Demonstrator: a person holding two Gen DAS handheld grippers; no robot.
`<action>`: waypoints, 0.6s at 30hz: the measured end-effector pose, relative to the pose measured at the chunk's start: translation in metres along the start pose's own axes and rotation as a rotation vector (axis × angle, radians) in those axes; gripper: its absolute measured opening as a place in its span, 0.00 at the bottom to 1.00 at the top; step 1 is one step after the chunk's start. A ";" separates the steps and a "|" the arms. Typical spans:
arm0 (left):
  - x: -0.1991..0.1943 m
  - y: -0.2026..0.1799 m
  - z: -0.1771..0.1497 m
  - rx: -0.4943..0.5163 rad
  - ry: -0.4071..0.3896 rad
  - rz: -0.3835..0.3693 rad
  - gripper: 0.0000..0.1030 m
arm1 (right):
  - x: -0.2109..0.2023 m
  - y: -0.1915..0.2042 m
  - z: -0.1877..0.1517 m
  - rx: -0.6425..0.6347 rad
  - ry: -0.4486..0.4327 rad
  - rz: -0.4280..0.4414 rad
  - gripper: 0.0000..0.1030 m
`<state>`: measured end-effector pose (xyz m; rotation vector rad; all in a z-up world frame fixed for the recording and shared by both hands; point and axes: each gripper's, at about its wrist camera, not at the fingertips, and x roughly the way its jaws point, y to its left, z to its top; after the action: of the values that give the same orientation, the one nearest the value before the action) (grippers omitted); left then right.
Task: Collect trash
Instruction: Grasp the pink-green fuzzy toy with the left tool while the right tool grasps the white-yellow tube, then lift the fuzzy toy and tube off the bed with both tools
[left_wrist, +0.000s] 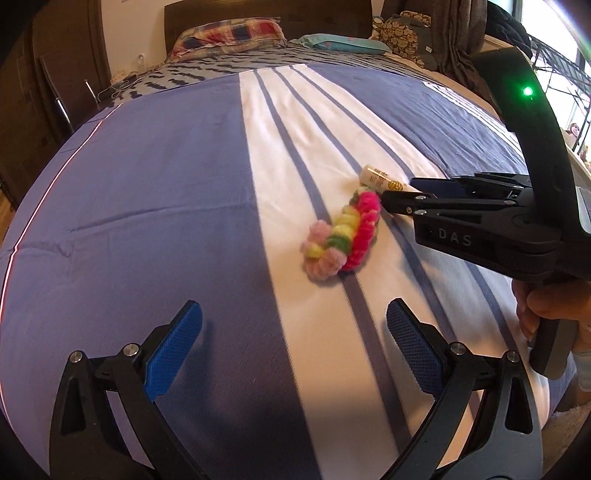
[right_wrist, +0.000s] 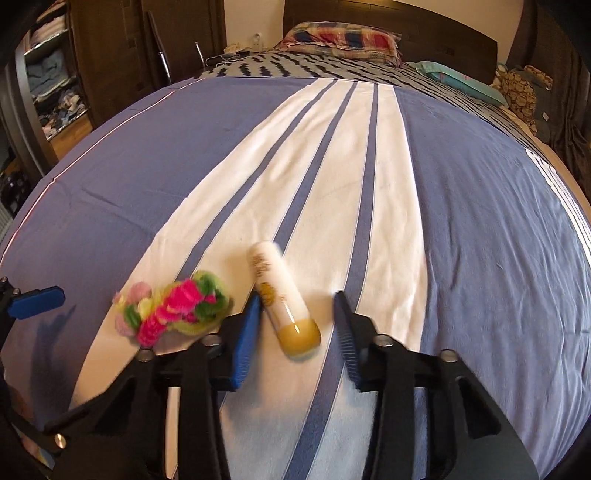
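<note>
A small white bottle with a gold cap lies on the bed's white stripe. My right gripper is open, its blue pads on either side of the bottle's cap end; the left pad touches or nearly touches it. In the left wrist view the bottle peeks out beyond the right gripper. A fluffy pink, green and yellow pom-pom piece lies just left of the bottle; it also shows in the right wrist view. My left gripper is open and empty, hovering over the bedspread nearer than the pom-pom piece.
The blue and white striped bedspread covers a wide bed. A plaid pillow and a teal pillow lie at the headboard. A dark wardrobe stands left of the bed, a metal rack at the right.
</note>
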<state>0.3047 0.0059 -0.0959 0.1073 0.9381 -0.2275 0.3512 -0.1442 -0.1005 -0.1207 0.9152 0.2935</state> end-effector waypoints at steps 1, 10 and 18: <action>0.004 -0.002 0.004 0.004 -0.001 -0.005 0.92 | 0.001 -0.001 0.001 0.000 -0.003 0.000 0.20; 0.036 -0.018 0.034 0.011 0.015 -0.045 0.64 | 0.001 -0.015 0.006 0.000 -0.003 -0.005 0.20; 0.038 -0.025 0.037 0.025 0.015 -0.049 0.33 | -0.015 -0.038 -0.005 0.054 -0.020 -0.003 0.20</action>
<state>0.3488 -0.0312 -0.1046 0.1091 0.9535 -0.2836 0.3503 -0.1848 -0.0920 -0.0693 0.9027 0.2669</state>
